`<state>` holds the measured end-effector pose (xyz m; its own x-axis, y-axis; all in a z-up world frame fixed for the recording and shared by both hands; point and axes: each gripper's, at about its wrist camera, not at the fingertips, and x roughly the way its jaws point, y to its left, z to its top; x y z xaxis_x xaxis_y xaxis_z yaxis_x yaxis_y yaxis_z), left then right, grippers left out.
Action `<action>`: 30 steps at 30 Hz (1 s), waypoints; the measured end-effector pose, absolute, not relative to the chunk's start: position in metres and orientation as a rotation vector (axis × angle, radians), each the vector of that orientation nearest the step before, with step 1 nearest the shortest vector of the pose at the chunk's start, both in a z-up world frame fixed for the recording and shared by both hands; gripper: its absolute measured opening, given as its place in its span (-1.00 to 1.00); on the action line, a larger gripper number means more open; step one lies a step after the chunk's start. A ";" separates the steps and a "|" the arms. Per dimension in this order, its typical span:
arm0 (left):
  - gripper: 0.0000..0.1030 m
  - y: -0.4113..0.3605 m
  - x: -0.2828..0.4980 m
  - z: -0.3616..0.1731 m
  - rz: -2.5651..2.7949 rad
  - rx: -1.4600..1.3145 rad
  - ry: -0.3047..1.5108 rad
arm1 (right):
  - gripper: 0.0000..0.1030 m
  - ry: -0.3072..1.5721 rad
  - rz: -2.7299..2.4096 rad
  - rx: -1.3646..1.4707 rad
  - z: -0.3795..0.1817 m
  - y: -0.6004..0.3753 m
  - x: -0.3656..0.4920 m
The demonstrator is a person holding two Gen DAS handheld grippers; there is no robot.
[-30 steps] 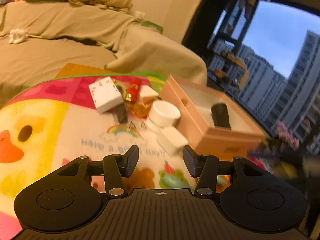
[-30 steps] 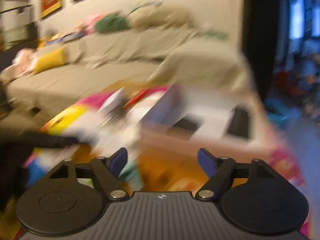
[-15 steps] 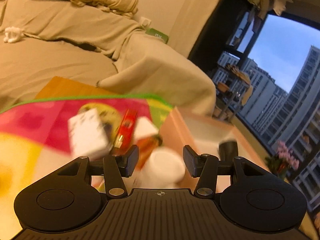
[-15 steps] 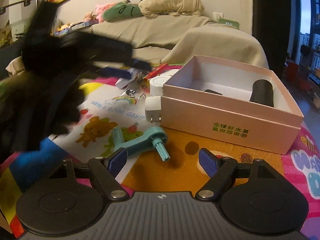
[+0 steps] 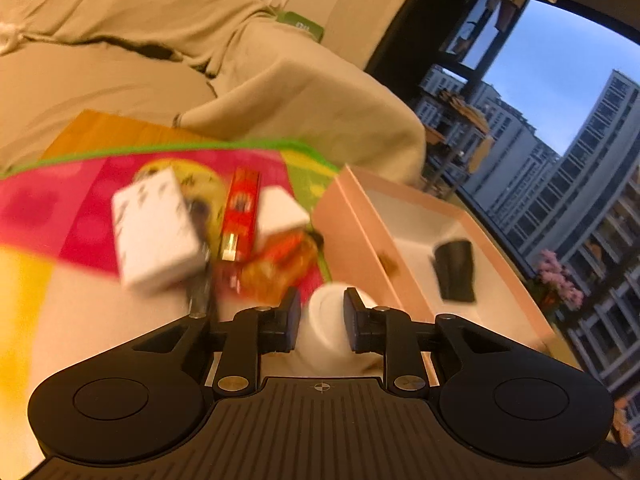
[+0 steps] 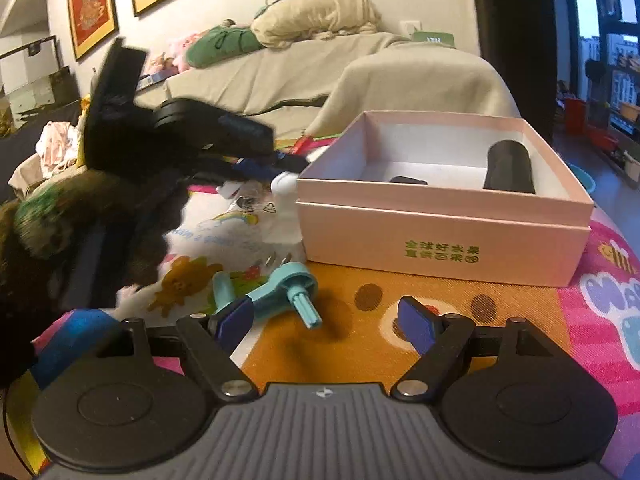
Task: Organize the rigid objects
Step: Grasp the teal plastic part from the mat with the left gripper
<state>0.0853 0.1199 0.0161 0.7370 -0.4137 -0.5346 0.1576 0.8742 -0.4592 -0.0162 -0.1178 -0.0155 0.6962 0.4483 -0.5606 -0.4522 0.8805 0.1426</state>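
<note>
Left wrist view, my left tongs (image 5: pixel 320 322) just closing on white jar (image 5: pixel 326 326) at lower centre, pink box (image 5: pixel 360 240) right, white carton (image 5: pixel 154 228) upper left, my right tongs (image 6: pixel 326 322) agape, empty.

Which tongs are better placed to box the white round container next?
Left. The left tongs have just been closing, fingers flanking the white round container beside the pink box. The right tongs stand open and empty.

Pink box (image 6: pixel 440 240) walls off the right side; top open, black cylinder (image 6: pixel 508 166) along its right wall, middle of the floor free. Left of it is packed: white box (image 5: pixel 154 232), red pack (image 5: pixel 240 212), orange wrapper (image 5: pixel 276 268). Open mat (image 6: pixel 360 340) in front of the right hand-held gripper (image 6: pixel 326 322), teal tool (image 6: pixel 280 288) at its left finger.
</note>
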 end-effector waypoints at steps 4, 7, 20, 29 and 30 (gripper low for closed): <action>-0.50 0.127 0.049 0.012 -0.399 -0.436 0.700 | 0.56 0.612 0.523 -0.036 -0.015 -0.113 -0.022; -0.51 0.126 0.029 0.007 -0.477 -0.440 0.750 | 0.56 0.629 0.571 -0.094 -0.016 -0.103 -0.024; -0.43 0.044 -0.028 0.025 -0.495 0.120 0.623 | 0.61 0.694 0.635 -0.144 -0.020 -0.106 -0.043; -0.64 0.045 -0.031 0.001 -0.473 0.110 0.644 | 0.62 0.671 0.614 -0.156 -0.018 -0.118 -0.060; -0.67 0.053 -0.035 0.002 -0.470 0.082 0.648 | 0.61 0.663 0.600 -0.155 -0.016 -0.119 -0.060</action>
<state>-0.0350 0.0532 0.0018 0.6967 -0.3957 -0.5983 0.4458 0.8923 -0.0709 -0.0598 -0.1186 -0.0159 0.6268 0.4730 -0.6192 -0.5689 0.8208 0.0512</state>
